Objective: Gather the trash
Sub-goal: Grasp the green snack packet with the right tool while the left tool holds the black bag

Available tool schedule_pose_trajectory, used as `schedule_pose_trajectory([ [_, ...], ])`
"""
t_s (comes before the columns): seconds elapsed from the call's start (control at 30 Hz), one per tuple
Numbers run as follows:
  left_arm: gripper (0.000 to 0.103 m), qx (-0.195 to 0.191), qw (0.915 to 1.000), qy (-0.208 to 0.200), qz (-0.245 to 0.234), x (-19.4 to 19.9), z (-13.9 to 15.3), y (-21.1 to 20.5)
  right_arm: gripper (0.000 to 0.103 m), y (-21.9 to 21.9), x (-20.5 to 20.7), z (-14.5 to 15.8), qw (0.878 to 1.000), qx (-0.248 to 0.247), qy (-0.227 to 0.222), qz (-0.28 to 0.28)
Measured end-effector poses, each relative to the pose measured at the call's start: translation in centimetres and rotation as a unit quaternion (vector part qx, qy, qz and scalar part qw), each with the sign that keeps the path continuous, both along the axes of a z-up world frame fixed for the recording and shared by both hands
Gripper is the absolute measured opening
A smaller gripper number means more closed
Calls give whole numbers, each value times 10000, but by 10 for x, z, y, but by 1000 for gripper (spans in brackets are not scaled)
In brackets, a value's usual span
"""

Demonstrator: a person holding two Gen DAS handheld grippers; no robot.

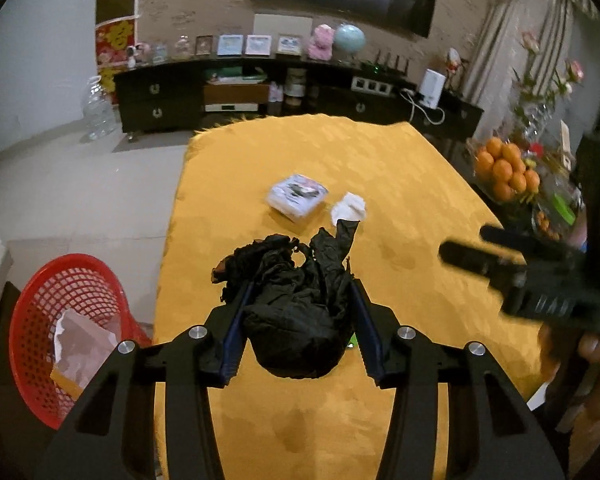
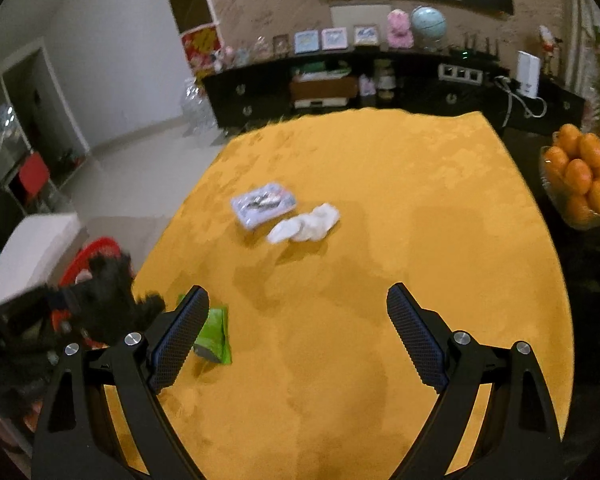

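Note:
My left gripper point(image 1: 300, 292) is shut on a crumpled black plastic bag point(image 1: 296, 300) and holds it above the yellow table point(image 1: 400, 184). The bag also shows blurred at the left of the right wrist view point(image 2: 108, 300). My right gripper point(image 2: 298, 300) is open and empty over the table; it shows blurred at the right of the left wrist view point(image 1: 472, 248). A crumpled white tissue point(image 2: 308, 222) and a clear plastic packet point(image 2: 262, 204) lie mid-table. A green wrapper point(image 2: 216, 334) lies by my right gripper's left finger. A red mesh basket point(image 1: 66, 332) with paper trash stands left of the table.
A bowl of oranges point(image 2: 580, 176) stands off the table's right edge. A dark sideboard point(image 1: 260, 92) with frames and a globe runs along the back wall. A white box point(image 2: 32, 256) sits at the left near the basket.

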State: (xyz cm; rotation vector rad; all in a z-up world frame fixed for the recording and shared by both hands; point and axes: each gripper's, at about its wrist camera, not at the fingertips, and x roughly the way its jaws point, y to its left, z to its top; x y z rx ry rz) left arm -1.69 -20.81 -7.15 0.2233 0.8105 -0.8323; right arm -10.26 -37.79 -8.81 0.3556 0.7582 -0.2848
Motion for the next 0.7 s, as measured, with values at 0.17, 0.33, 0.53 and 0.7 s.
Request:
schedule_pose_trajectory([
  [0.17,46,-100,9996,2,269,13,8,13,88,21,12,-8,9993,-125,78,353],
  [0.33,46,-235,9982,8,559,23,15,28,88,48,29,-21,9962,-283,211,794],
  [0.53,46,-217,9969,-111,754,29,20,40,88,74,48,-44,9920,-351,403,1145],
  [0.7,46,-186,9960,-142,861,32,21,45,88,92,59,-59,9882,-541,484,1346],
])
